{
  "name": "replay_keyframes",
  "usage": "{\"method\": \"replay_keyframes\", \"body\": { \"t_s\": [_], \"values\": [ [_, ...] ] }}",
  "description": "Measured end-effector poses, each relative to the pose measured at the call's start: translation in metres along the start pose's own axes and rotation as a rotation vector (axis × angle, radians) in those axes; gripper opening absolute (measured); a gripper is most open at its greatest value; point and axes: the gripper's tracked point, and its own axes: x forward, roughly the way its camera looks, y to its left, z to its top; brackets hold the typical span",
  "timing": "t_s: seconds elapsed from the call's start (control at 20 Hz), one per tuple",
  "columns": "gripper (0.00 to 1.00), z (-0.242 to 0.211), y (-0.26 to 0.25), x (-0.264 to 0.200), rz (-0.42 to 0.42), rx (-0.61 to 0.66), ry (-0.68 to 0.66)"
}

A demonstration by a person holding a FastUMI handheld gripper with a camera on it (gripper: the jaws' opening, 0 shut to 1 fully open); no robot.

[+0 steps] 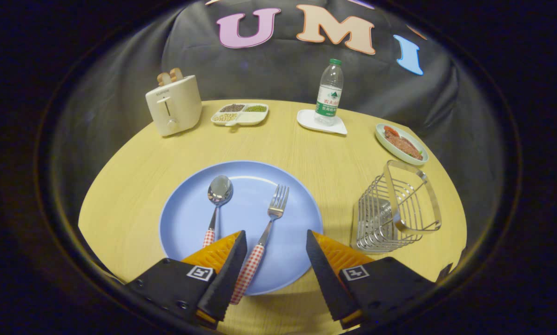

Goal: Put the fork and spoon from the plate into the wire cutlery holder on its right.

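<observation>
The gripper (276, 242) sits at the bottom of the frame with its jaws wide apart and nothing clamped — the fingers hang over the near rim of the plate (190, 218), a round blue one at the centre of the wooden table (134, 186). The fork (264, 237) lies on the plate with its tines pointing away; its checked handle runs down toward the left finger and passes just beside that finger's inner edge, inside the gap between the fingers, though whether it touches is unclear. The spoon (217, 204) lies left of the fork, bowl away, its checked handle end disappearing behind the left finger.

To the right of the plate, apart from it, stands the wire holder (394, 211), empty, with a flat metal band looping over its top.

Along the far side of the table: a toaster (173, 104) with bread in its slots at upper left, a divided dish (239, 114) of beans beside it, a bottle (329, 93) on a white tray (308, 120) — and a small plate of food (401, 143) at the right, beyond the holder.
</observation>
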Motion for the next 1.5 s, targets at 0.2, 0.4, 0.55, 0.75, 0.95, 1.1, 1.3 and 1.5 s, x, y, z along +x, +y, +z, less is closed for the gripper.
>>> {"method": "replay_keyframes", "body": {
  "t_s": [0.2,0.4,0.55,0.75,0.95,1.1,1.3,1.5],
  "values": [
    [0.74,-0.007,0.003,0.003,0.020,-0.004,0.042],
    [0.56,-0.010,0.005,0.001,0.034,-0.029,0.066],
    [0.40,-0.015,0.009,0.002,0.043,-0.056,0.085],
    [0.23,-0.020,0.005,0.001,0.035,-0.052,0.109],
    [0.17,-0.018,0.001,-0.001,0.039,-0.018,0.123],
    [0.17,-0.012,0.001,-0.006,0.059,0.007,0.136],
    [0.13,-0.011,-0.006,-0.007,0.051,0.034,0.153],
    [0.09,0.002,-0.009,-0.017,0.070,0.021,0.159]
  ]
}}
